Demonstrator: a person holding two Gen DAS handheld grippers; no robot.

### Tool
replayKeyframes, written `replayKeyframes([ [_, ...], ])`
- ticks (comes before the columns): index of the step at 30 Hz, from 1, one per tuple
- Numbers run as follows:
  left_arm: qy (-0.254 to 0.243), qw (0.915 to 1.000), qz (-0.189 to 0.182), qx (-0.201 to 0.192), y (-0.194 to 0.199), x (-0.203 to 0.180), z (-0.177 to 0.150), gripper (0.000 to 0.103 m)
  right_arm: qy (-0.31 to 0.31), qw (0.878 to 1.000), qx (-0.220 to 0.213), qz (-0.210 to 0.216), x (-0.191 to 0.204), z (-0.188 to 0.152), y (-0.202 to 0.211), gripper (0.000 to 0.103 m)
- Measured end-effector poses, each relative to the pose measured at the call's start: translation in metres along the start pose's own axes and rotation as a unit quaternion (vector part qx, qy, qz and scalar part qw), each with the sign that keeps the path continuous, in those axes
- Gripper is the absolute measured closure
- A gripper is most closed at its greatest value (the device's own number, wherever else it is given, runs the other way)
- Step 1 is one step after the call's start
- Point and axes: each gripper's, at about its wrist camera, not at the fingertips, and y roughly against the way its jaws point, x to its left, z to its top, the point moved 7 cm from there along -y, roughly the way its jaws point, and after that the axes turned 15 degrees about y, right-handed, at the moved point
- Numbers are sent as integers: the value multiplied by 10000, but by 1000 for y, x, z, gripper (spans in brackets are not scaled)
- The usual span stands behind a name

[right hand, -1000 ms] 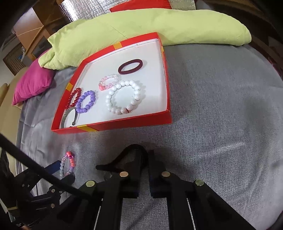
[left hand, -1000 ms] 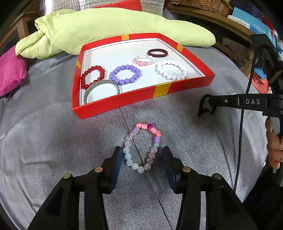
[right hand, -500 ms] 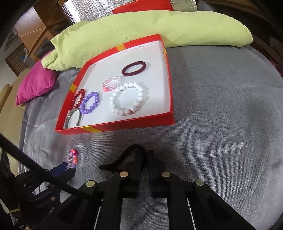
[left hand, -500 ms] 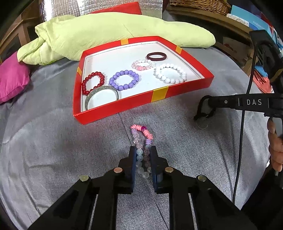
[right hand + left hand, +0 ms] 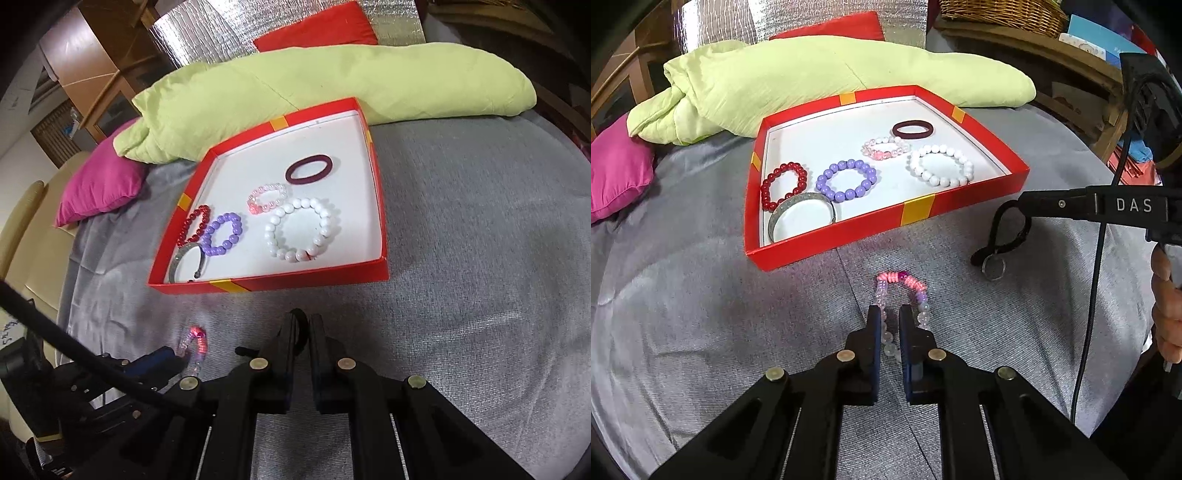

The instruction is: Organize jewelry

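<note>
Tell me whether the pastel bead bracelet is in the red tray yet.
Out. The pastel bead bracelet lies on grey cloth before the red tray, pinched by the left gripper.

both wrist views look forward, low and close, over the grey cloth (image 5: 701,314), sharing the red tray (image 5: 314,282).

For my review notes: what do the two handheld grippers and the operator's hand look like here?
Both grippers are matte black, with angular arms carrying round silver fasteners. The left gripper has dark blue finger pads. The right gripper carries white "DAS" lettering, with a thin black cable hanging beside it. The operator's hand is bare.
</note>
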Motion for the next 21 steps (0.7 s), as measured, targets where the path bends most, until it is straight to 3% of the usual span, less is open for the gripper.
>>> replayKeyframes([
  [12, 90, 9999, 9, 87, -4, 6, -1, 93, -498, 9979, 364, 194, -12, -9, -7, 92],
  [13, 96, 9999, 9, 124, -5, 6, -1, 93, -520, 9977, 408, 164, -14, -10, -9, 87],
  [15, 109, 9998, 45, 155, -6, 6, -2, 93, -569, 9970, 502, 142, -14, -11, -12, 65],
  [16, 116, 9998, 50, 184, -7, 7, -3, 93, -608, 9966, 535, 175, -14, -12, -13, 60],
  [21, 114, 9996, 46, 261, -6, 8, -5, 89, -517, 9969, 557, 199, -2, -11, -20, 57],
])
